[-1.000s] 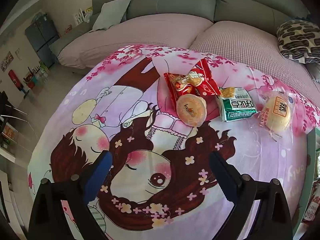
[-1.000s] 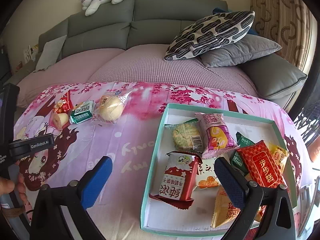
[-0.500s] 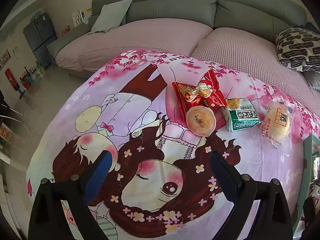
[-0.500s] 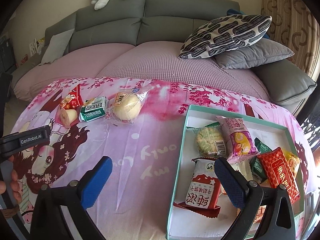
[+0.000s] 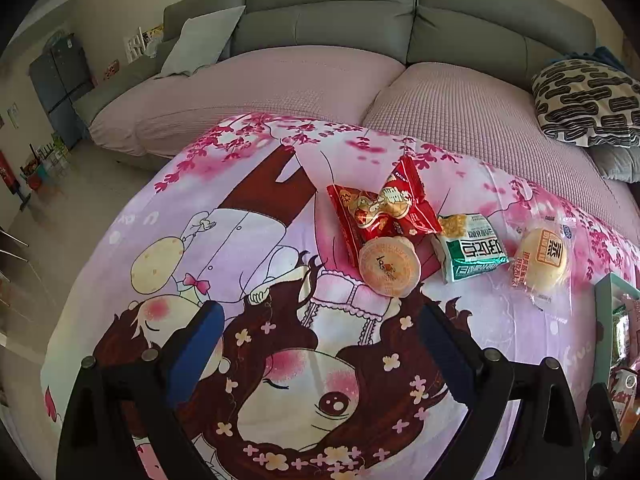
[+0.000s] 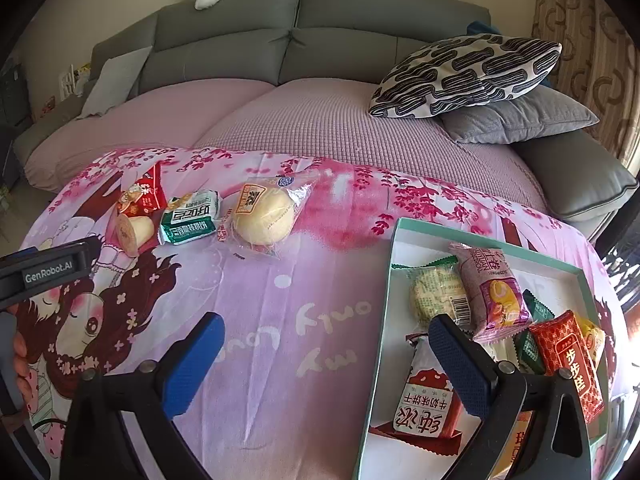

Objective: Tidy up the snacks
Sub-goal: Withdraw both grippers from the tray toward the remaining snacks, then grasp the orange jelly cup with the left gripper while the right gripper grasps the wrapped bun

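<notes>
Reaching toward four loose snacks beside the box (image 6: 394, 236), left gripper (image 5: 320, 344) and right gripper (image 6: 326, 350) both gape empty; next, probably, grasp the round cake (image 5: 389, 267).

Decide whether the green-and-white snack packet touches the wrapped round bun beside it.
Apart: the left wrist view shows bare cloth between the green-and-white packet and the wrapped bun.

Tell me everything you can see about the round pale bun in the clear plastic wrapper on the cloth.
The round pale yellow bun in its clear plastic wrapper has an orange-and-white label at one end and crinkled film edges. It looks sealed and lies flat on the pink cartoon-print cloth, right of the green-and-white snack packet and close beside it, outside the teal-rimmed box. Neither gripper touches it.
</notes>
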A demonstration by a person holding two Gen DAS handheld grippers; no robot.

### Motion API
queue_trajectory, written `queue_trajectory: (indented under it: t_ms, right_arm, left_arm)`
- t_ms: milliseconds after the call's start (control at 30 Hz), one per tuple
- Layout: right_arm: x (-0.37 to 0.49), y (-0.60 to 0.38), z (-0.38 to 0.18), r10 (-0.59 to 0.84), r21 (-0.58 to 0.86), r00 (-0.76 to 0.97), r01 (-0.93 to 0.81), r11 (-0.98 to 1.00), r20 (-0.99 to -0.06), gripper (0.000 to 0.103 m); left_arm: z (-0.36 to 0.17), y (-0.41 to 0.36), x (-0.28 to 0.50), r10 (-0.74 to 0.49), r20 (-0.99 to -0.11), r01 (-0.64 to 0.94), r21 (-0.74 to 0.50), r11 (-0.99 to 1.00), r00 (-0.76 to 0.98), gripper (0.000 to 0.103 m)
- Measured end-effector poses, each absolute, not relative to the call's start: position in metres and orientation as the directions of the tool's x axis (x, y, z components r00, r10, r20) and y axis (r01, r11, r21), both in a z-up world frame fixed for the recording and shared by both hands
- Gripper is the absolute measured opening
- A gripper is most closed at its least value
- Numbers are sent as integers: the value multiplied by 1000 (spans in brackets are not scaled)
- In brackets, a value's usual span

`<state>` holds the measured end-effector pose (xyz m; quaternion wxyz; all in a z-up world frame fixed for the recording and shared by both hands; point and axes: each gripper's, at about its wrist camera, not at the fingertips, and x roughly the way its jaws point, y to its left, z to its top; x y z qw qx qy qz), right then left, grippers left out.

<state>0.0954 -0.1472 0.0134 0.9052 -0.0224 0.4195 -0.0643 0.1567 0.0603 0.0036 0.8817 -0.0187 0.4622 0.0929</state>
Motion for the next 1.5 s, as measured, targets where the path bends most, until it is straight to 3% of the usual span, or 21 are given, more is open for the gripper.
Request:
queue_trajectory:
  t_ms: [667, 867, 1167, 1500]
  right_arm:
    - [140, -130, 3, -142, -91, 652, 111, 990, -745, 103]
    - [157, -133, 1, -92, -14, 662, 123, 992, -744, 103]
    - [184, -134, -6, -44, 59, 664, 132, 990, -746, 103]
    - [207, -142, -23, 38, 160, 642, 132, 978, -766, 103]
  left_arm:
    - [-18, 68, 191, 81, -816, -170, -22, 985, 573, 97]
    - [-25, 66, 197, 81, -805, -163, -19, 986, 588, 98]
    - [-33, 68, 201, -3, -793, -146, -117, 982, 609, 101]
    - [-45, 58, 206, -21, -812, -128, -117, 985, 584, 100]
